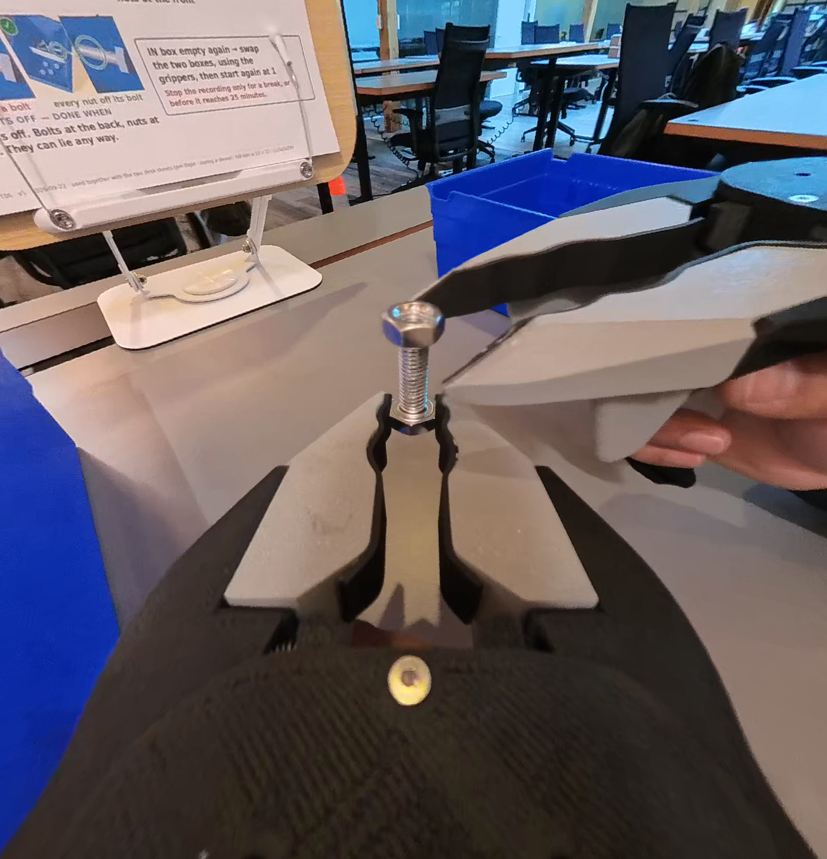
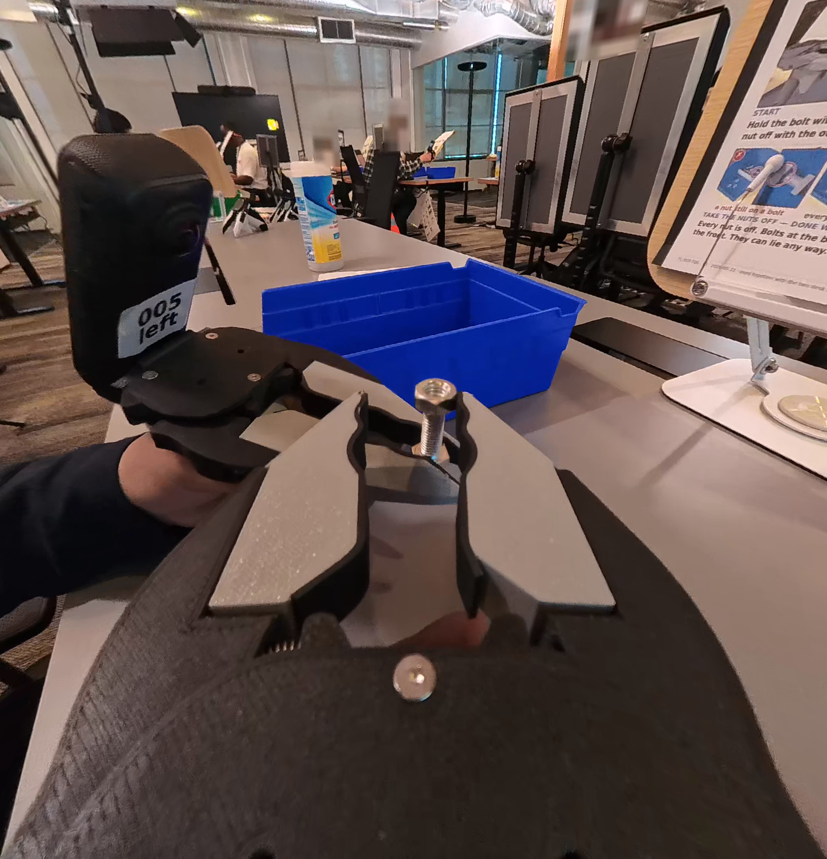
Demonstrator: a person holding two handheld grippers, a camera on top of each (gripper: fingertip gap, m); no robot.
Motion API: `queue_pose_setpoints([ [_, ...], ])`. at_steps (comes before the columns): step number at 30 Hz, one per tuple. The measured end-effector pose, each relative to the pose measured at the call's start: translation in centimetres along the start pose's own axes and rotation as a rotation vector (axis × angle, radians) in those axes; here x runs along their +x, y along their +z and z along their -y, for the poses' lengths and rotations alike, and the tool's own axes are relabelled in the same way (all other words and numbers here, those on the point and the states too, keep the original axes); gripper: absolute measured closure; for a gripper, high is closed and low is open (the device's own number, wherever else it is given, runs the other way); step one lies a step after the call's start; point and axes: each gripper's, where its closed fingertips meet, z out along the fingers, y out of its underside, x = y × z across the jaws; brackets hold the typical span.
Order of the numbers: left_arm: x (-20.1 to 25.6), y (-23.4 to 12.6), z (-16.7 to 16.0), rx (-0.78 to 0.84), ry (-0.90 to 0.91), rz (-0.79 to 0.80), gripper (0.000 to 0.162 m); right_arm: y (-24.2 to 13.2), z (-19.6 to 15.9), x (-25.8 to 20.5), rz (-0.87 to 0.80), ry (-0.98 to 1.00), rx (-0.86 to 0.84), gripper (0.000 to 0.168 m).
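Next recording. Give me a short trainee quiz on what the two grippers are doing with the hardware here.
1. True or false: the left gripper is shut on the hex head of the upright silver threaded steel bolt.
2. Where does the silver hex nut sit? A: at the top end of the shaft. B: tight against the head. C: lying loose off the bolt.
3. Fill in: the right gripper, with the nut at one fingertip, is ___ (open/shut).
Key: 1 true; 2 A; 3 open.

Shiny metal bolt (image 1: 412, 381), matt plastic fingers (image 1: 309, 511)
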Motion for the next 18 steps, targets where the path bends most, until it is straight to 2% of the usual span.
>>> queue_pose_setpoints([
  [5, 1.7, 0.2, 0.3, 0.013, 0.024, -0.056, 0.146, 0.3, 0.0, 0.0, 0.001, 0.014, 0.004, 0.139],
  [7, 2.4, 0.3, 0.3, 0.009, 0.048, -0.068, 0.146, 0.3, 0.0, 0.0, 0.0, 0.012, 0.002, 0.152],
  [18, 2.7, 0.3, 0.1, 0.002, 0.058, -0.086, 0.146, -0.1, 0.0, 0.4, 0.003, 0.017, -0.008, 0.152],
])
